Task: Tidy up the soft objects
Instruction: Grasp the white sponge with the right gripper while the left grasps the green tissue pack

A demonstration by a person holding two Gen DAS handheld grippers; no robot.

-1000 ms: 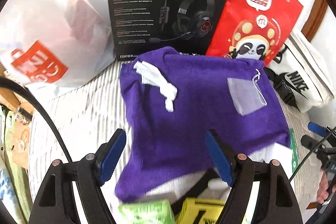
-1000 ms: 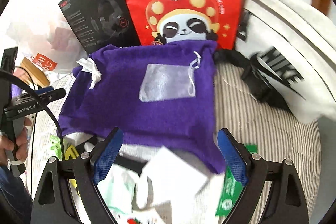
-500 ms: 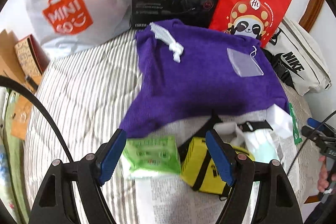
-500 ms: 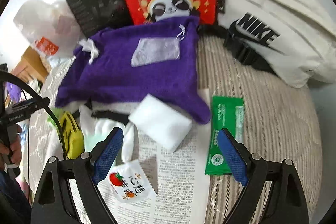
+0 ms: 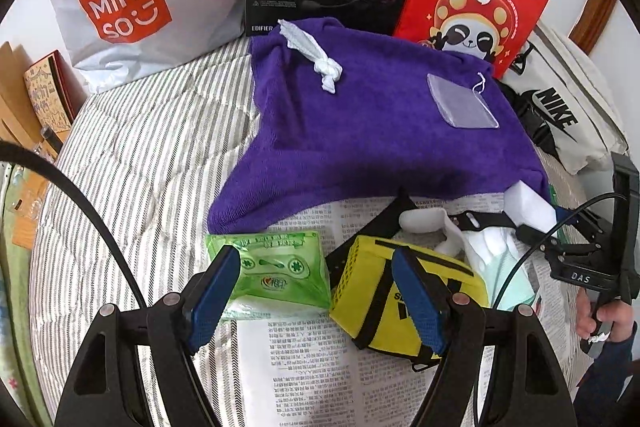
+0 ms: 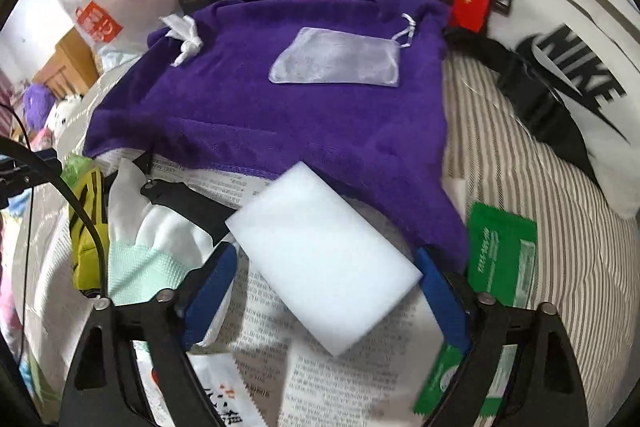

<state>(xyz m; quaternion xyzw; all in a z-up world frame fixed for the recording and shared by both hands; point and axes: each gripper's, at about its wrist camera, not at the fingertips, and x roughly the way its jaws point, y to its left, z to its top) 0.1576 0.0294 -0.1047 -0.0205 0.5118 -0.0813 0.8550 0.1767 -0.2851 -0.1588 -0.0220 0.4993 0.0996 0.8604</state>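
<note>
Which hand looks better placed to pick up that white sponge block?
The right gripper: its jaws have just been closing, with the white sponge between its blue pads. The left gripper hangs over a green tissue pack.

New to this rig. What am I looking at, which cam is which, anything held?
There is no robot arm: a person holds a handheld two-finger claw in each hand, each with a fisheye camera looking along its blue fingers. The left wrist view shows the left claw open over a green tissue pack and a yellow pouch; the other hand shows at its right edge. The right wrist view shows the right claw. Its jaws have just been closing around a white sponge block, though the pads do not clearly press it yet. All this lies on newspaper over a striped bed, with a purple towel behind. Nothing is held.
</note>
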